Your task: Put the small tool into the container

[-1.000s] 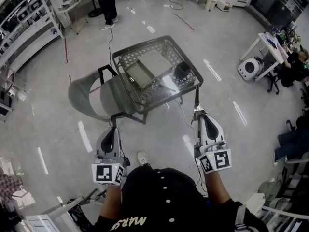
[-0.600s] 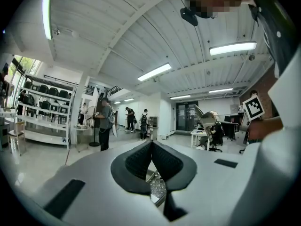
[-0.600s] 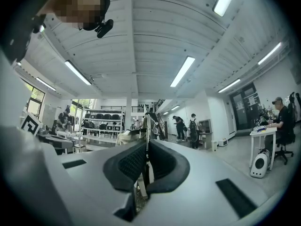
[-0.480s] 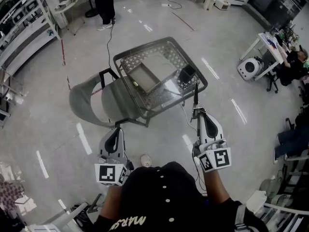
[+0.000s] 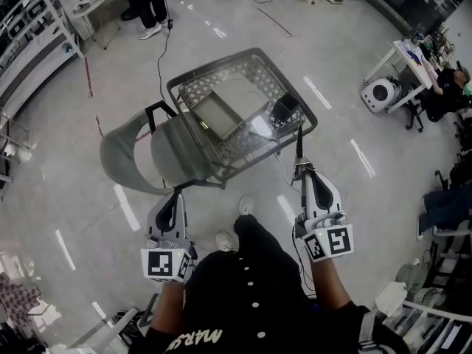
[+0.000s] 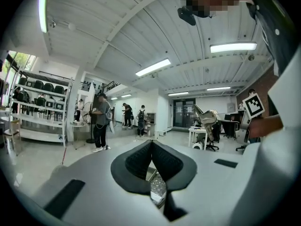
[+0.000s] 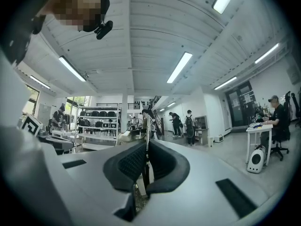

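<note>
Head view: right gripper (image 5: pixel 299 168) at lower right, clamped on the small tool (image 5: pixel 299 144), a slim dark rod pointing up-frame, its long axis aimed nearly at the black container (image 5: pixel 284 108) on the glass table (image 5: pixel 214 65), slightly left of the tip and just beyond it. Left gripper (image 5: pixel 175 196) at lower left, well apart from the container. Left gripper view: left gripper (image 6: pixel 151 147) with jaws together, nothing between. Right gripper view: right gripper (image 7: pixel 146 149) pinched on the small tool (image 7: pixel 146 124), upright at centre frame. Probably called for next: a reach forward and a little left.
</note>
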A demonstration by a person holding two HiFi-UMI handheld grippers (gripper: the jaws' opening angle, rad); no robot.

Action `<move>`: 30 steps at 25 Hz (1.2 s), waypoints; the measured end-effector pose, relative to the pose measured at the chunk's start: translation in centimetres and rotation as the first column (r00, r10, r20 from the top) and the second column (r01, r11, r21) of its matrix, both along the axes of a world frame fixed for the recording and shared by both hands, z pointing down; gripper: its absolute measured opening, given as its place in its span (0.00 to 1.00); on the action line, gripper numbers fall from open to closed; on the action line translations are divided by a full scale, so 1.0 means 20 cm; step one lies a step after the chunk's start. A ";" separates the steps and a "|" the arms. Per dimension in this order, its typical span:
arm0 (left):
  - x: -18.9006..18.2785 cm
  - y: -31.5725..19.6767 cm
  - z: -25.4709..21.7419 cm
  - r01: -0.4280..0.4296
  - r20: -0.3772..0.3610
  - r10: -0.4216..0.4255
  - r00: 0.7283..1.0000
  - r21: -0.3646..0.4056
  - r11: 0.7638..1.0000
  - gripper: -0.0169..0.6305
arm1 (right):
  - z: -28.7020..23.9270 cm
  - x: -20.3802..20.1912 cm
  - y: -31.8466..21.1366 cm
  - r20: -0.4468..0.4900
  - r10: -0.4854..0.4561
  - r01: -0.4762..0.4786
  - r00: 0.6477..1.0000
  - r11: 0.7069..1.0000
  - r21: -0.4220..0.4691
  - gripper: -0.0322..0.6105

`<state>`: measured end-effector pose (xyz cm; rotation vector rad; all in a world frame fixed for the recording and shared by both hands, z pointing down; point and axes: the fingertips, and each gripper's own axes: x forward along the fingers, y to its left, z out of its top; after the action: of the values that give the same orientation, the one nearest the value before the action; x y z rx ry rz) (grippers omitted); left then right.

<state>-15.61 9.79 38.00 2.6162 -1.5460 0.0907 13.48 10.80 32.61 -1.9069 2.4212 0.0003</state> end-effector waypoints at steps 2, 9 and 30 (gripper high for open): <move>0.00 -0.05 0.02 0.004 0.005 -0.004 1.000 -0.005 1.000 0.07 | 0.02 0.01 -0.05 0.003 -0.002 0.002 1.000 1.000 -0.004 0.07; 0.03 -0.34 -0.01 0.041 0.014 -0.041 0.999 -0.004 0.999 0.07 | 0.03 0.05 -0.38 0.018 -0.037 0.037 0.999 0.999 -0.002 0.07; 0.24 -1.15 -0.09 0.171 0.005 -0.172 0.985 0.014 0.985 0.07 | -0.04 0.16 -1.35 0.033 -0.200 0.199 0.979 0.980 0.015 0.07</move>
<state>-10.89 -13.29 36.22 2.4814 -1.7716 0.0748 16.64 -16.17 31.80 -1.6362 2.5713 -0.0268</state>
